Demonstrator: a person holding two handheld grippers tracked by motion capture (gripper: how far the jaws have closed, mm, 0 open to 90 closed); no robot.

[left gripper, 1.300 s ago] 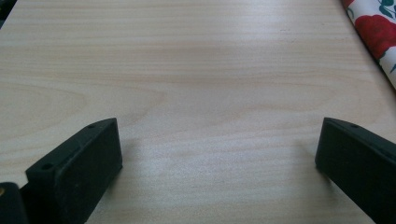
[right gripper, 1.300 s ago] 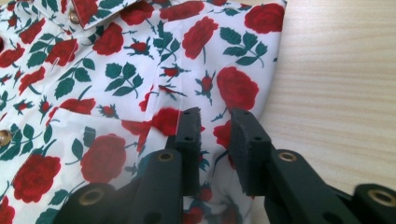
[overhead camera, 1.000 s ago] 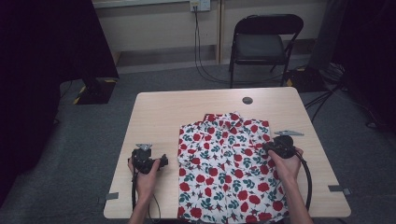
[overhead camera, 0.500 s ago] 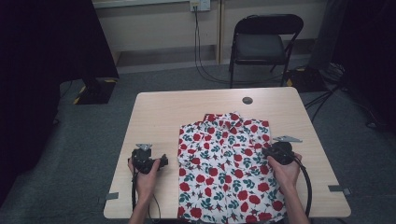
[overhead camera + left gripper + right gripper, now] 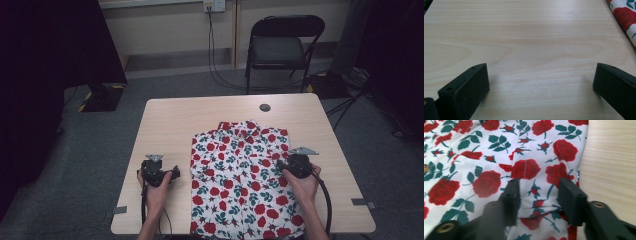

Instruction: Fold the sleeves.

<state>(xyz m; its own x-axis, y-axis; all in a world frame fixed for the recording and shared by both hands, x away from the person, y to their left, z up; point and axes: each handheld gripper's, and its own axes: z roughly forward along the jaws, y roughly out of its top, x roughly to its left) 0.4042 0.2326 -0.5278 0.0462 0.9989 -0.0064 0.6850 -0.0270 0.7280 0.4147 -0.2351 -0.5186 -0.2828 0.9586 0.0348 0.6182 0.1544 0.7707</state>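
A white shirt [image 5: 240, 175] printed with red roses lies flat on the wooden table [image 5: 200, 120], its hem over the near edge. My right gripper [image 5: 281, 166] rests on the shirt's right edge. In the right gripper view its jaws [image 5: 539, 195] have just been opening; a small ridge of the shirt [image 5: 486, 157] lies loose between them, with gaps beside the pads. My left gripper [image 5: 174, 174] sits on bare wood left of the shirt. In the left gripper view it [image 5: 540, 77] stands wide open and holds nothing, and the shirt's edge [image 5: 624, 15] shows at the top right.
A small dark round disc [image 5: 265, 107] lies near the table's far edge. Beyond the table are a black folding chair [image 5: 280, 40] and cables on the floor. Tape marks [image 5: 361, 202] sit at the near corners. Bare wood [image 5: 611, 157] runs right of the shirt.
My right gripper has slid slightly toward the near edge along the shirt's right side. The left gripper has kept still.
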